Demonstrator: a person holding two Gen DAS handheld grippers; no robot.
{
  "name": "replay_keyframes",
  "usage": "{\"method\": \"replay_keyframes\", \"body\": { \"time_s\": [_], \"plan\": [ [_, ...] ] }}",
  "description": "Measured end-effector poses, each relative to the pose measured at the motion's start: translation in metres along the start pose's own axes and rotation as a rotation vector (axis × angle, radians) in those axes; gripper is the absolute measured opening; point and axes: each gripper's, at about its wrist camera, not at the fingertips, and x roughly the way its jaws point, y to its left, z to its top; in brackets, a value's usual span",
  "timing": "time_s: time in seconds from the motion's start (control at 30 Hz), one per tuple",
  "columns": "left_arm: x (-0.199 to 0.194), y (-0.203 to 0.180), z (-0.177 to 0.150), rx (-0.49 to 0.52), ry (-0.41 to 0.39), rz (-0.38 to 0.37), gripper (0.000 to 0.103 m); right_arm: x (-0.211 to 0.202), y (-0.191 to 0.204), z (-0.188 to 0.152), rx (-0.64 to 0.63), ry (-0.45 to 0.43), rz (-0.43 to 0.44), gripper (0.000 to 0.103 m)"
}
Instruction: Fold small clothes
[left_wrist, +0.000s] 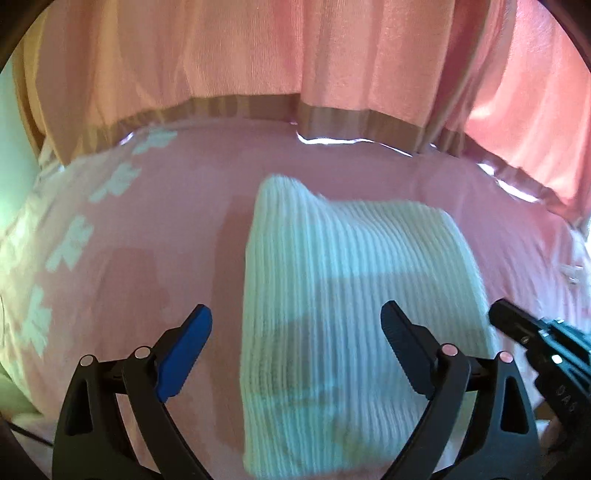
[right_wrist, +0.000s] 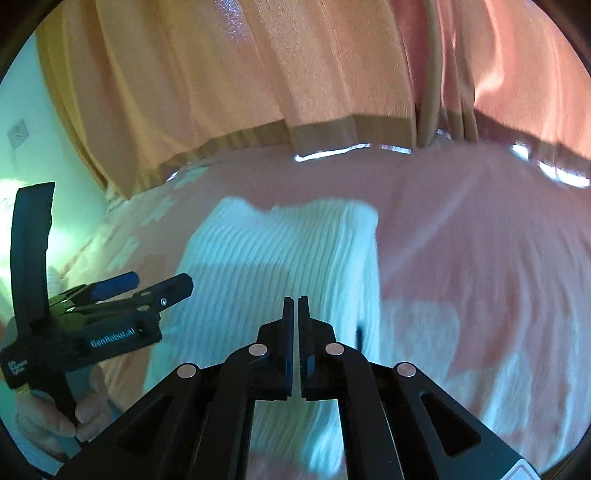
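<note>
- Left wrist view: the white ribbed knit garment (left_wrist: 351, 314) lies folded into a tall block on the pink bedspread with pale flower print (left_wrist: 147, 221), its long axis running straight away from the camera toward the pink-orange curtain (left_wrist: 258, 55).
- The left gripper (left_wrist: 297, 325) is spread wide and holds nothing — its blue-padded finger (left_wrist: 184, 350) hangs over bare bedspread to the left of the garment, its black finger (left_wrist: 406, 347) over the cloth itself, so the garment's left long edge runs between the two.
- The garment therefore lies dead ahead and slightly to the right of this gripper; a short drop forward would, I judge, put that left edge in the bite.
- The tip of the right gripper (left_wrist: 517, 325) enters from the right, just beside the garment's right edge.
- Right wrist view: the right gripper (right_wrist: 297, 306) is clenched, fingers nearly touching with only a thin slit, and no cloth can be seen pinched between them.
- It sits over the near right part of the same garment (right_wrist: 277, 258), whose stacked right edge runs away just to the right of the fingertips.
- The left gripper (right_wrist: 147, 286) shows side-on at the left, over the garment's left margin.
- Judgement — both tools sit at the near end, one per long edge; the left one, already parted astride its edge, looks the readier for the next fold or tidy-up.
</note>
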Motion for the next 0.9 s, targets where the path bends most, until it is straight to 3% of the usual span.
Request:
{"method": "replay_keyframes", "body": {
  "time_s": [0.13,0.3,0.33,0.4,0.5,0.6,0.67,0.7,0.73,0.77,0.9],
  "plan": [
    [0.062,0.003,0.009,0.004,0.102,0.041,0.092,0.074,-0.007,0.014,-0.029,0.167,-0.084,0.0],
    [0.062,0.016,0.005,-0.052,0.091,-0.014,0.094,0.034,0.001,0.021,-0.022,0.027,-0.032,0.001],
    [0.061,0.018,0.003,-0.047,0.09,-0.017,0.094,0.034,0.0,0.018,-0.018,0.034,-0.028,0.003],
    [0.06,0.017,-0.002,-0.032,0.082,-0.017,0.094,0.058,-0.009,0.005,-0.008,0.135,-0.057,0.0],
    [0.053,0.014,-0.004,-0.028,0.073,-0.01,0.094,0.047,-0.003,0.006,-0.029,0.103,-0.073,0.001],
    [0.031,0.015,-0.007,-0.026,0.063,-0.046,0.093,0.014,0.004,0.007,-0.004,0.041,-0.034,0.01],
    [0.014,0.019,-0.017,-0.025,0.061,-0.067,0.093,-0.004,0.006,-0.006,0.03,0.028,-0.046,0.027],
    [0.008,0.021,-0.025,-0.019,0.074,-0.073,0.093,-0.009,0.007,-0.011,0.048,0.023,-0.075,0.045],
    [0.006,0.023,-0.03,-0.016,0.083,-0.075,0.093,-0.012,0.006,-0.016,0.062,0.017,-0.097,0.047],
    [0.005,0.025,-0.04,-0.014,0.103,-0.072,0.093,-0.016,0.006,-0.026,0.072,0.022,-0.122,0.047],
    [0.014,0.027,-0.069,0.034,0.154,-0.018,0.094,0.003,0.004,-0.057,0.052,0.151,-0.165,0.028]
  ]
}}
